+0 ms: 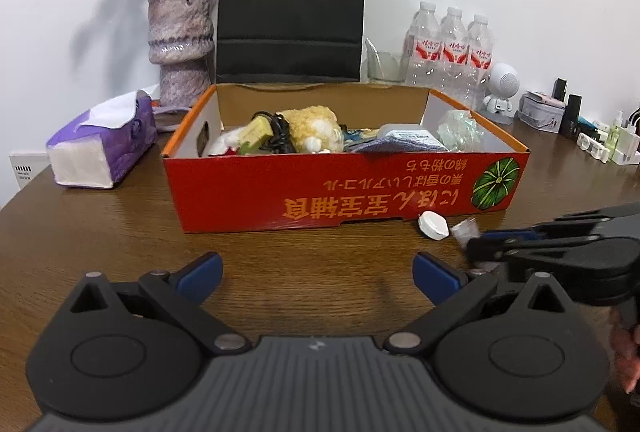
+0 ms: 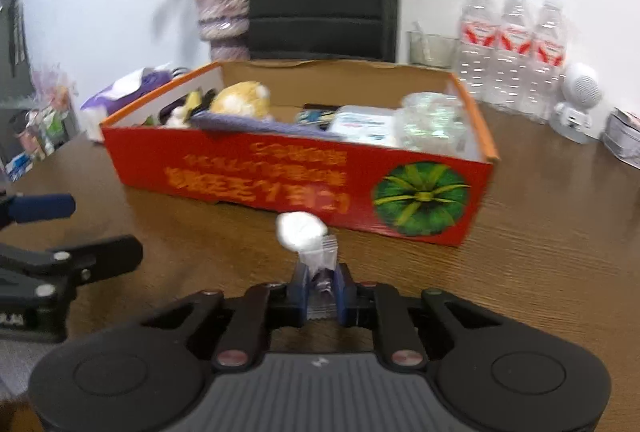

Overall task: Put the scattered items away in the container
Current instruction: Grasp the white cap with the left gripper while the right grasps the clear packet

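Your right hand-held gripper [image 2: 322,282] is closed on a small clear plastic bag [image 2: 320,264], its blue pads [image 2: 301,282] pinching the bag's near end; a white round cap-like item [image 2: 301,230] sits at the bag's far end, though the blur in the right wrist view keeps you from telling whether it lies inside the bag or merely against it. In the left wrist view the same white item [image 1: 433,226] and the clear bag [image 1: 466,231] rest low on the wooden worktop [image 1: 120,232], just in front of the red cardboard box [image 1: 320,188] near its pumpkin-printed corner, outside the box. Your left hand-held gripper [image 1: 318,274] is spread wide with nothing between its blue pads [image 1: 200,272], held over bare worktop in front of the box. The box stands open-topped and already carries a yellow plush toy [image 1: 314,128], a black cable bundle [image 1: 280,136], a blue-grey cloth [image 1: 394,144] draped at the front rim, a white packet [image 1: 404,132] and a crumpled clear wrapper [image 1: 456,130] at the right end. Beside the box — to its left — lies a purple tissue pack [image 1: 100,144]. Behind it stand a black paper bag [image 1: 292,8], a vase of dried flowers [image 1: 180,40] and three water bottles [image 1: 452,44].
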`<action>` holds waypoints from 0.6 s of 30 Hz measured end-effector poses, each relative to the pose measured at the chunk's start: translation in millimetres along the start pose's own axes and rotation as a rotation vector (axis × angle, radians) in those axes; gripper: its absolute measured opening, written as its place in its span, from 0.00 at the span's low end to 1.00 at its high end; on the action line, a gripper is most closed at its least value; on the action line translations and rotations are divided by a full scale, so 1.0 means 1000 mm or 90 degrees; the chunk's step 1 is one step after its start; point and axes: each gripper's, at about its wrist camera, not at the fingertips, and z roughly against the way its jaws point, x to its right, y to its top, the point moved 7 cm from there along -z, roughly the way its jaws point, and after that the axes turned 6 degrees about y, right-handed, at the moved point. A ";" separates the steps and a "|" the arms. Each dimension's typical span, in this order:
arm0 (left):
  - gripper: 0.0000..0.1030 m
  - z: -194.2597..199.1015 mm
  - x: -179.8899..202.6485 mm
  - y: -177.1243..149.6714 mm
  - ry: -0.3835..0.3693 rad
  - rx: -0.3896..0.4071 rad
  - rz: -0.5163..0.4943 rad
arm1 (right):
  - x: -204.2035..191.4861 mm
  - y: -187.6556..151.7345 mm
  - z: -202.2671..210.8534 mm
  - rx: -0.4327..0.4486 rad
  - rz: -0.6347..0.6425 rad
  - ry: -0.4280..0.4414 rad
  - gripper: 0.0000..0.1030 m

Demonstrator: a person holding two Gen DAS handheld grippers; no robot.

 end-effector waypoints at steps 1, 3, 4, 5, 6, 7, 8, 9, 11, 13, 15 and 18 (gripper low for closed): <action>1.00 -0.002 0.005 0.001 -0.005 -0.001 -0.002 | 0.007 0.001 0.004 0.008 -0.012 -0.004 0.11; 1.00 -0.008 0.018 0.004 -0.015 -0.002 -0.011 | 0.022 0.004 0.011 0.024 -0.044 -0.012 0.11; 1.00 -0.011 0.025 0.006 -0.019 -0.002 -0.017 | 0.029 0.005 0.014 0.031 -0.057 -0.016 0.11; 1.00 -0.015 0.032 0.008 -0.021 -0.002 -0.022 | 0.037 0.006 0.017 0.037 -0.070 -0.019 0.11; 1.00 -0.020 0.039 0.009 -0.023 -0.004 -0.026 | 0.043 0.006 0.019 0.042 -0.081 -0.020 0.11; 1.00 -0.025 0.046 0.011 -0.024 -0.007 -0.030 | 0.048 0.006 0.021 0.045 -0.088 -0.022 0.11; 1.00 -0.029 0.052 0.012 -0.023 -0.010 -0.033 | 0.052 0.006 0.023 0.047 -0.093 -0.024 0.11; 1.00 -0.034 0.058 0.013 -0.022 -0.012 -0.037 | 0.056 0.005 0.024 0.049 -0.096 -0.026 0.11; 1.00 -0.042 0.067 0.015 -0.015 -0.016 -0.043 | 0.063 0.004 0.025 0.049 -0.101 -0.029 0.11; 1.00 -0.049 0.075 0.016 -0.008 -0.021 -0.048 | 0.068 0.003 0.026 0.048 -0.106 -0.029 0.11; 1.00 -0.056 0.080 0.016 0.004 -0.028 -0.047 | 0.070 0.000 0.027 0.047 -0.107 -0.030 0.11; 0.95 -0.065 0.085 0.015 0.015 -0.046 -0.031 | 0.072 -0.002 0.028 0.047 -0.106 -0.030 0.11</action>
